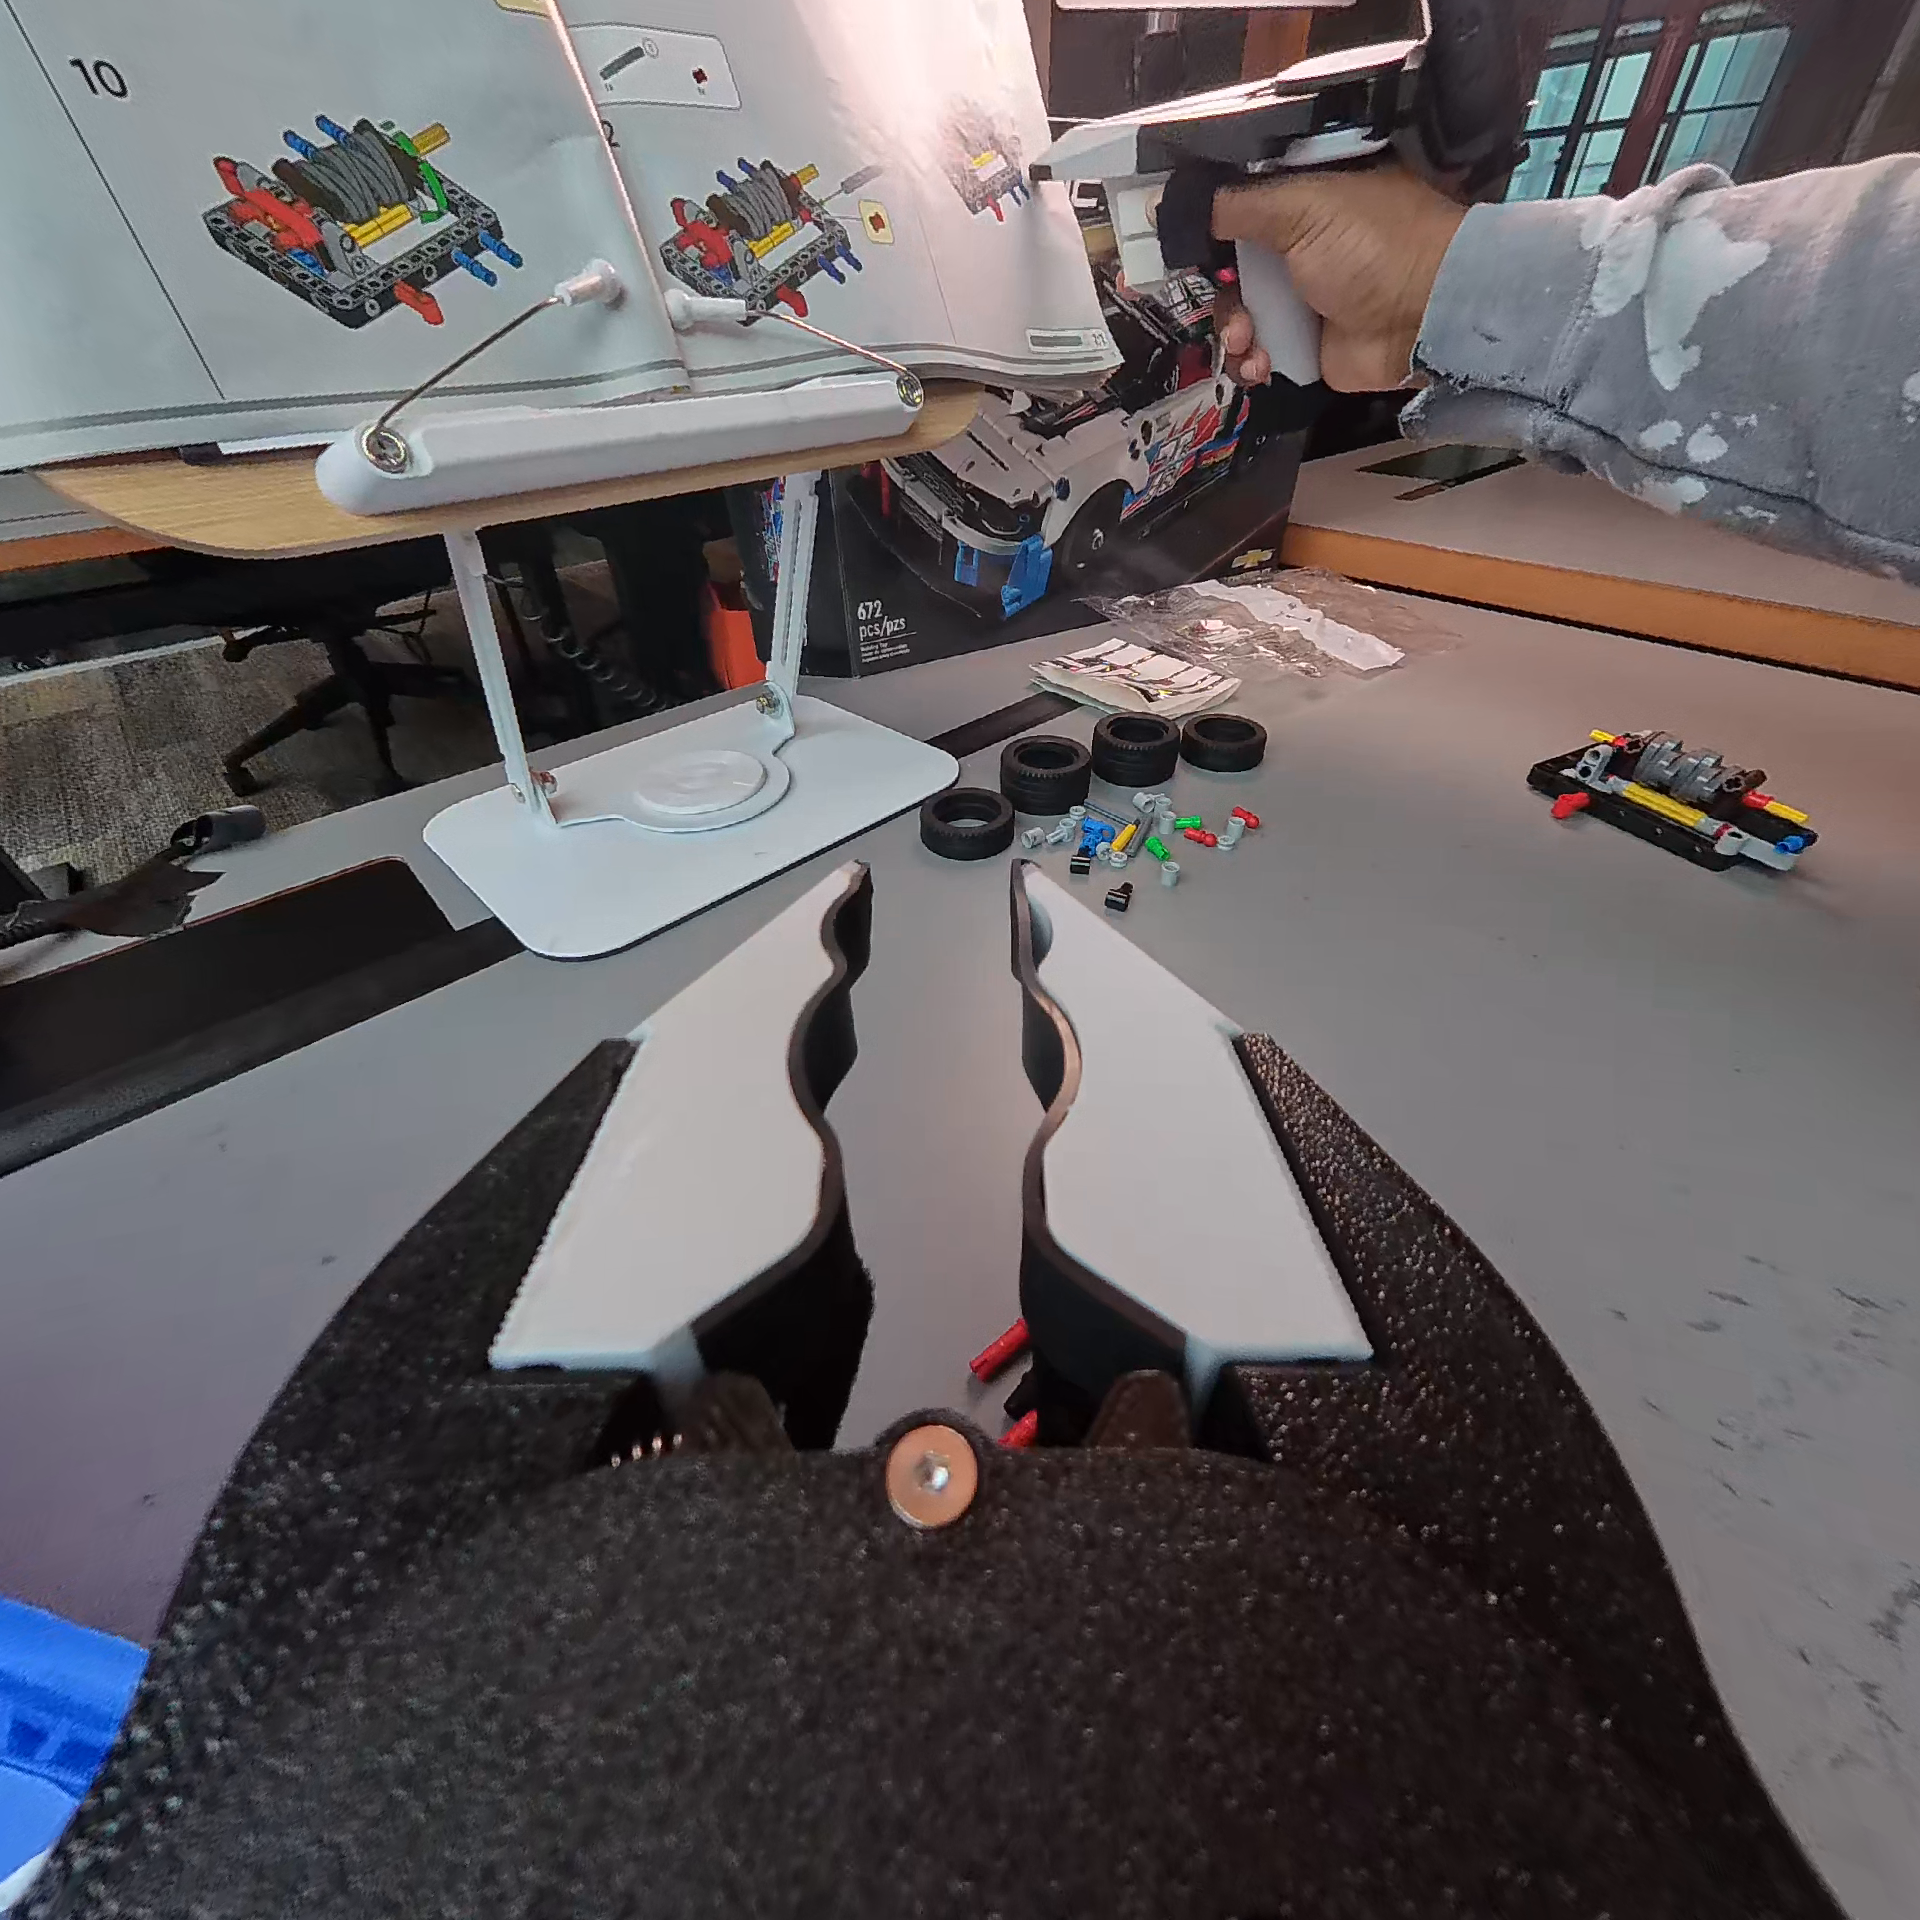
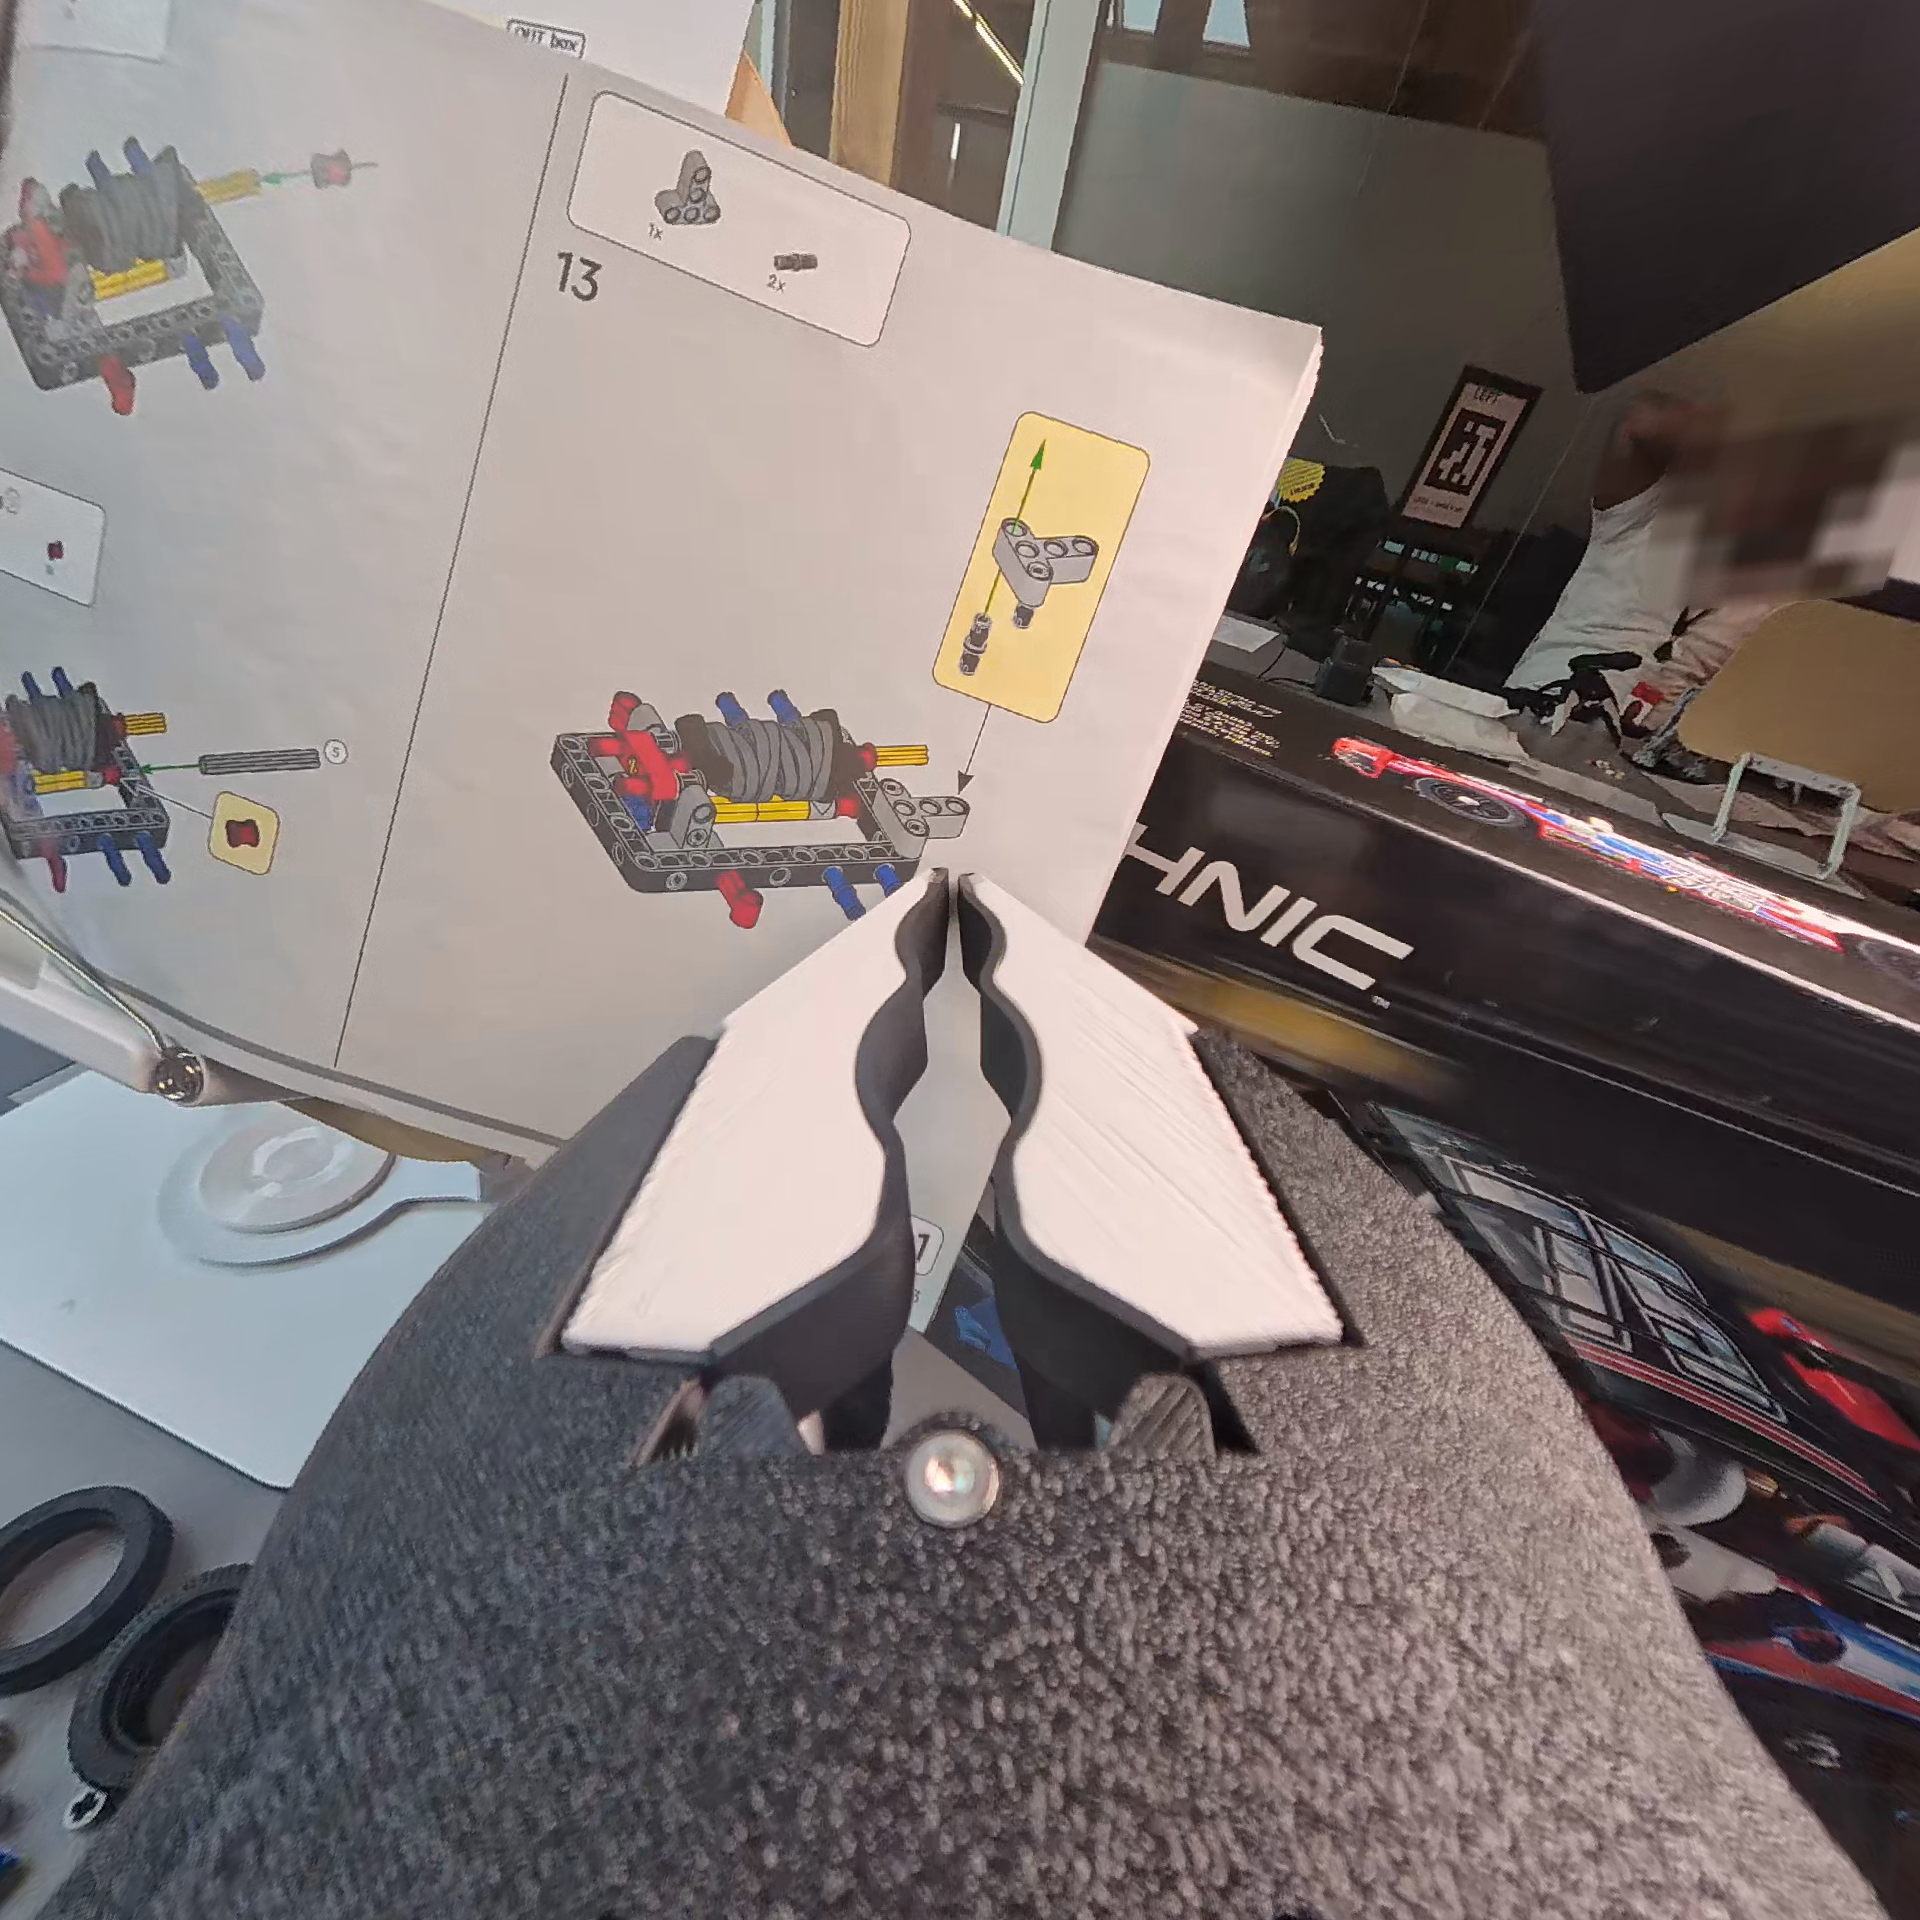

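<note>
Wavy-edged left jaws gape empty above matte grey table (image 1: pixel 1455 1039); right jaws pinch a smooth booklet page (image 2: pixel 727 582).

We look over a grey table (image 1: pixel 1455 1039) whose far edge is trimmed in wood (image 1: pixel 1600 582). At one o'clock, dark-framed windows (image 1: pixel 1662 94) show teal daylight. At ten o'clock, under the table's far side, an office chair (image 1: pixel 312 665) stands on grey carpet (image 1: pixel 94 748). In the right wrist view a grey wall (image 2: pixel 1299 208) rises at one o'clock.
</note>
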Motion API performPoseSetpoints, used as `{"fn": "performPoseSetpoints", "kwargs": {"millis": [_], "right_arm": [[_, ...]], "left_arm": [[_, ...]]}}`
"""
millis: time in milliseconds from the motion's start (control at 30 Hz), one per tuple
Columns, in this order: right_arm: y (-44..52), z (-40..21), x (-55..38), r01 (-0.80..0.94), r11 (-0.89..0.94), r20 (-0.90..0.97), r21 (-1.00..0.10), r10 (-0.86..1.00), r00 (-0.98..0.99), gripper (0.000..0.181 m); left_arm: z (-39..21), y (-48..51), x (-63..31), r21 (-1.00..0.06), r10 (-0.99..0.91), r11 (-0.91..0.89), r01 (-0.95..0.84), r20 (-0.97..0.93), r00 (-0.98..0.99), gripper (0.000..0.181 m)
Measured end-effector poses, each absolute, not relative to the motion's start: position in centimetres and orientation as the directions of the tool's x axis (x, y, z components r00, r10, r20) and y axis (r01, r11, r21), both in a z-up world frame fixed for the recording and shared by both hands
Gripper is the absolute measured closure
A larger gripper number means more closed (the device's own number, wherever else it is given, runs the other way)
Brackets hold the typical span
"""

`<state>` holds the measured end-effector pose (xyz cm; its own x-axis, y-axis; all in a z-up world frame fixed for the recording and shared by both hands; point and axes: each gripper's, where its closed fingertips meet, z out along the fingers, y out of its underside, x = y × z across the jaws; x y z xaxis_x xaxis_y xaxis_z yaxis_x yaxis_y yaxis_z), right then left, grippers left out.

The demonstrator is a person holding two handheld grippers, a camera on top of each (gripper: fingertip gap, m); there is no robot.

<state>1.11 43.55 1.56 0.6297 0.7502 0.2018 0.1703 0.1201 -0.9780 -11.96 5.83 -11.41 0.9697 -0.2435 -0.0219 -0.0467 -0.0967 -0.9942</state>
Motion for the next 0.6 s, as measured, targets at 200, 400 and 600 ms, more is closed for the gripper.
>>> {"fn": "performPoseSetpoints", "kwargs": {"millis": [200,400,600], "right_arm": [[42.9,1.5,1.0,0.175,0.126,0.209,-0.976,0.756,0.621,0.179],[36.4,2.0,2.6,0.109,0.12,0.159,-0.987,0.848,0.506,0.173],[25.7,-0.1,8.2,0.125,0.091,0.129,-0.988,0.931,0.343,0.17]], "left_arm": [[-11.4,5.8,-12.0,-0.995,-0.244,-0.093,-0.045,-0.021,0.97,0.154],[-10.9,5.6,-12.5,-0.996,-0.234,-0.08,-0.032,-0.012,0.972,0.154],[-10.0,5.2,-13.1,-0.998,-0.217,-0.054,-0.011,0.001,0.976,0.154]]}}
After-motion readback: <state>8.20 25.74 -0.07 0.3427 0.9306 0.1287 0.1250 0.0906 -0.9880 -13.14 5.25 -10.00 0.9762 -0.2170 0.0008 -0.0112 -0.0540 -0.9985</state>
